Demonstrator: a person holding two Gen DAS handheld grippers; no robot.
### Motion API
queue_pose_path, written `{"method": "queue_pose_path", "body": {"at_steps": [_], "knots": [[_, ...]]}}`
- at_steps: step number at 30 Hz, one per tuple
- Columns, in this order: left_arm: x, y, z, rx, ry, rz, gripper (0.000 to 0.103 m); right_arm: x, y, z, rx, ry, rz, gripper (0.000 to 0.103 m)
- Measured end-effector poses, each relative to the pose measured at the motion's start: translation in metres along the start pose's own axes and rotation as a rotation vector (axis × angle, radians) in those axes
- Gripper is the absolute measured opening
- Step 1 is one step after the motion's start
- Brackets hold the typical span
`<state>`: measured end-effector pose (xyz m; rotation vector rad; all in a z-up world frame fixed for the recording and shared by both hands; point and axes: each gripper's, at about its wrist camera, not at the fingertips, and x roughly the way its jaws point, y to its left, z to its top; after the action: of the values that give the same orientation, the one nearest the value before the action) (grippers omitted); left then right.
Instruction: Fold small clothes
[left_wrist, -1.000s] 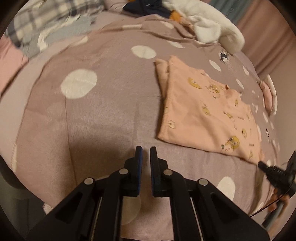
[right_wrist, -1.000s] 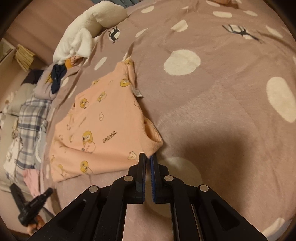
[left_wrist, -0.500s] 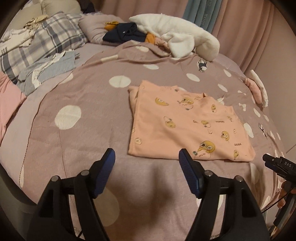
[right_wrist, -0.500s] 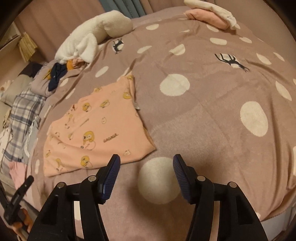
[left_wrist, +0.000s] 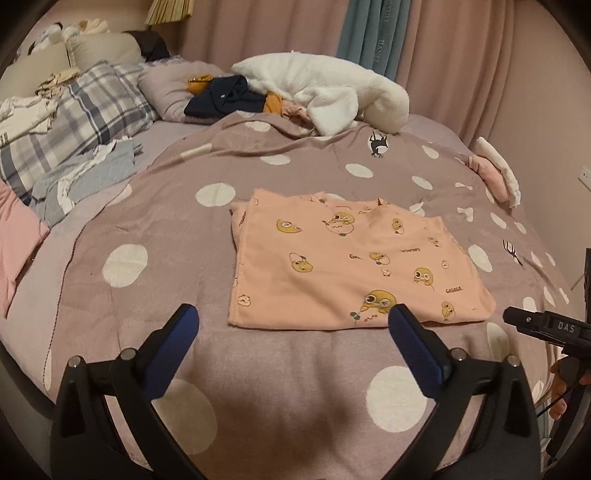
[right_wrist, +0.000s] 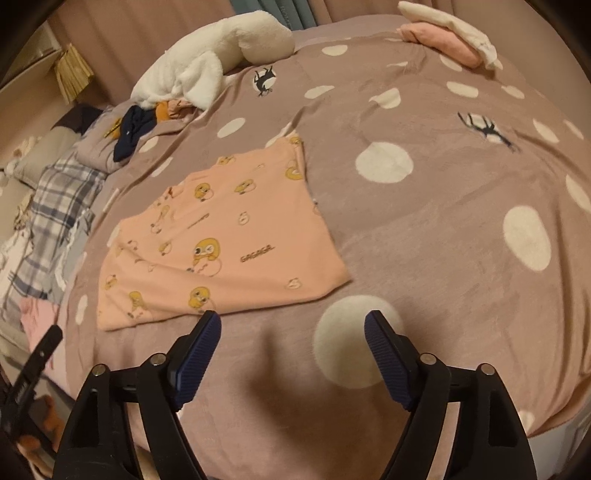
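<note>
A peach shirt with yellow duck prints (left_wrist: 343, 262) lies folded flat on the mauve polka-dot bedspread (left_wrist: 155, 229); it also shows in the right wrist view (right_wrist: 229, 236). My left gripper (left_wrist: 293, 323) is open and empty, raised above the bed just short of the shirt's near edge. My right gripper (right_wrist: 291, 326) is open and empty, held above the bedspread near the shirt's near right corner. The right gripper's tip shows at the right edge of the left wrist view (left_wrist: 543, 325).
A white fluffy blanket (left_wrist: 325, 88) and dark clothes (left_wrist: 225, 98) lie at the bed's far side. Plaid pillows (left_wrist: 74, 110) and light blue clothes (left_wrist: 81, 173) are at the left. A folded pink and white stack (right_wrist: 447, 33) sits at the far right.
Both grippers opened and let go of the shirt, then drew back and rose. The shirt now lies flat and folded on the bed.
</note>
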<state>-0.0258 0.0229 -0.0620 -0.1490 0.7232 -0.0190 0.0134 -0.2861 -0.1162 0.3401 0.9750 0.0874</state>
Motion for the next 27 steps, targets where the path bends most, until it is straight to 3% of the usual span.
{"method": "queue_pose_path", "body": {"at_steps": [9,17,23,27], "knots": [[-0.011,-0.013,-0.006,-0.035,-0.027,-0.019,0.102,0.019,-0.005,-0.008,0.147,0.071,0.169,0.082],[-0.012,-0.009,-0.016,-0.028,-0.027,0.049,0.102,0.027,-0.025,-0.014,0.296,0.085,0.239,0.082],[-0.007,-0.006,-0.02,-0.055,0.009,0.014,0.102,0.036,-0.036,-0.011,0.377,0.094,0.332,0.082],[-0.003,-0.009,-0.022,-0.027,0.016,0.033,0.102,0.04,-0.037,-0.001,0.386,0.077,0.313,0.082]]}}
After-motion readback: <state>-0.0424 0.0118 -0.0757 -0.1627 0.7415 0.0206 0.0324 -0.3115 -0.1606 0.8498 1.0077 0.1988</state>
